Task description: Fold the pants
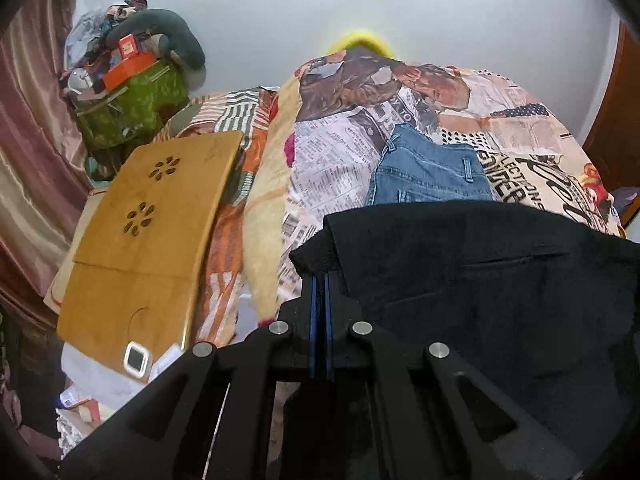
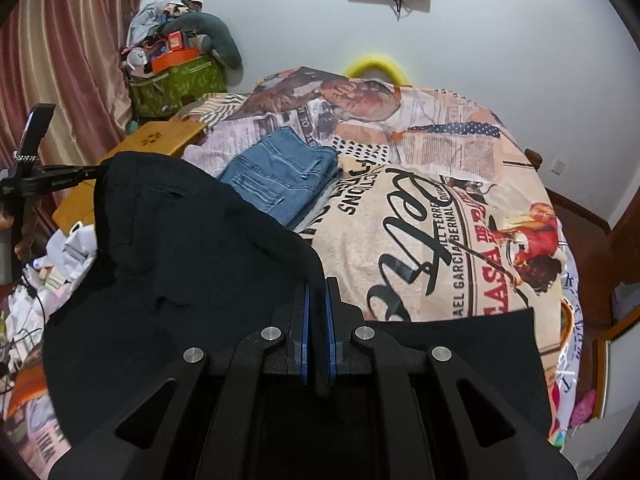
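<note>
Black pants (image 1: 480,280) hang lifted above the bed, stretched between my two grippers. My left gripper (image 1: 321,280) is shut on the pants' left corner, the cloth pinched between its blue pads. My right gripper (image 2: 318,292) is shut on the other edge of the black pants (image 2: 180,260), a fold of cloth running down between its blue pads. The left gripper (image 2: 96,172) shows at the far left of the right wrist view, holding the cloth's far corner. Part of the black cloth (image 2: 460,344) still lies on the bed at the right.
Folded blue jeans (image 1: 430,172) (image 2: 280,180) lie on the bed's newspaper-print cover (image 2: 440,220). A wooden lap desk (image 1: 148,240) rests at the bed's left side. A green bag piled with clutter (image 1: 132,96) stands by the curtain (image 1: 32,140).
</note>
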